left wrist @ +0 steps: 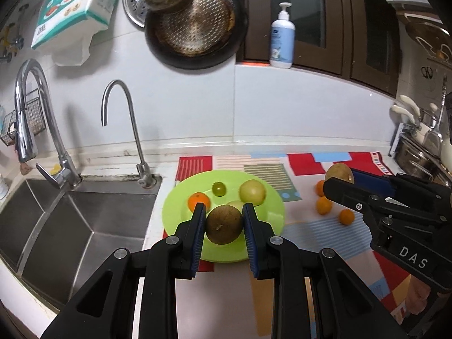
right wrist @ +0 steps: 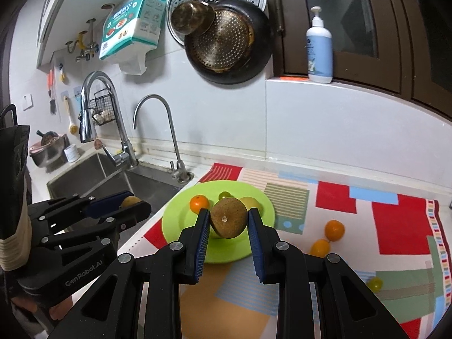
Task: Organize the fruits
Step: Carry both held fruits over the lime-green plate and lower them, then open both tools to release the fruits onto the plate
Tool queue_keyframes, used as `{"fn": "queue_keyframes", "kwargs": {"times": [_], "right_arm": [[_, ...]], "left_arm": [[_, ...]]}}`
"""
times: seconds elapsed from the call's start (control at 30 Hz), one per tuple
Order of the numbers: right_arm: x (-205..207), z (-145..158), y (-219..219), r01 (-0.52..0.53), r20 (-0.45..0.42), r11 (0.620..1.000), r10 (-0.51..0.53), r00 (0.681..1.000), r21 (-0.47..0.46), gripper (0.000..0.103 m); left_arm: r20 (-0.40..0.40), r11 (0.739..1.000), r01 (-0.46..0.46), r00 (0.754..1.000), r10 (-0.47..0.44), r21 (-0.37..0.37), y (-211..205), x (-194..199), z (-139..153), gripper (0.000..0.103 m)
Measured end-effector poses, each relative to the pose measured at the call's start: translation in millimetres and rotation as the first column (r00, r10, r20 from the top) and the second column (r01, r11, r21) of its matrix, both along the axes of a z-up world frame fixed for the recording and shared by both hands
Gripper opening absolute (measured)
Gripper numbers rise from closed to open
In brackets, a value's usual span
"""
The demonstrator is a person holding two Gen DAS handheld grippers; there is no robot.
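My left gripper (left wrist: pixel 223 220) is shut on a round brown fruit (left wrist: pixel 224 225) and holds it over the near part of the green plate (left wrist: pixel 175 212). On the plate lie a small orange (left wrist: pixel 197 200), a small green fruit (left wrist: pixel 219 189) and a yellow-green fruit (left wrist: pixel 252 192). My right gripper (right wrist: pixel 228 221) is shut on a second brown fruit (right wrist: pixel 228 221), above the plate's near edge (right wrist: pixel 169 226). Small oranges (right wrist: pixel 334 229) and a green fruit (right wrist: pixel 374 284) lie loose on the patterned mat (right wrist: pixel 395 226).
A steel sink (left wrist: pixel 70 226) with two taps (left wrist: pixel 124 130) lies left of the plate. Pans (left wrist: pixel 195 25) hang on the wall above. A soap bottle (left wrist: pixel 282 38) stands on the ledge. A utensil rack (left wrist: pixel 418 147) is at the far right.
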State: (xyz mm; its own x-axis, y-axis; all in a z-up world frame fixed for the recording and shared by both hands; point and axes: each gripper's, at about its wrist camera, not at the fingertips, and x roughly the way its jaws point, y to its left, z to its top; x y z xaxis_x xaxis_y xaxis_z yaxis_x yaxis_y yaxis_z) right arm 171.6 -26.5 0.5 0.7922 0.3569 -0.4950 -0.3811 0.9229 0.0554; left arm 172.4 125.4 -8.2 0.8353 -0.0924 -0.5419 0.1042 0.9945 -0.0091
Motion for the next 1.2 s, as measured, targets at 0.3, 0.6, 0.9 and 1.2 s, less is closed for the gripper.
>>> {"fn": "queue_keyframes", "kwargs": {"times": [0.3, 0.6, 0.9, 1.2], "right_arm": [[39.6, -21.9, 20.0, -0.010, -0.066, 0.999, 0.007, 0.998, -0.040, 0.028], [79.0, -43.7, 32.6, -0.016, -0.125, 0.998, 0.009, 0.992, -0.055, 0.028], [103.7, -67.6, 37.1, -0.019, -0.180, 0.998, 0.009, 0.984, -0.054, 0.028], [103.1, -65.5, 31.6, 0.009, -0.163, 0.999, -0.015, 0.987, -0.039, 0.043]], "left_arm": [[-0.062, 1.000, -0.004, 0.998, 0.004, -0.002, 13.8, 39.8, -23.3, 0.027], [-0.128, 1.000, -0.011, 0.992, 0.008, -0.019, 20.5, 78.3, -49.8, 0.027], [-0.158, 1.000, 0.001, 0.987, -0.001, 0.001, 21.1, 99.1, -67.6, 0.027], [-0.136, 1.000, -0.013, 0.991, 0.013, 0.001, 22.8, 92.0, -58.7, 0.043]]}}
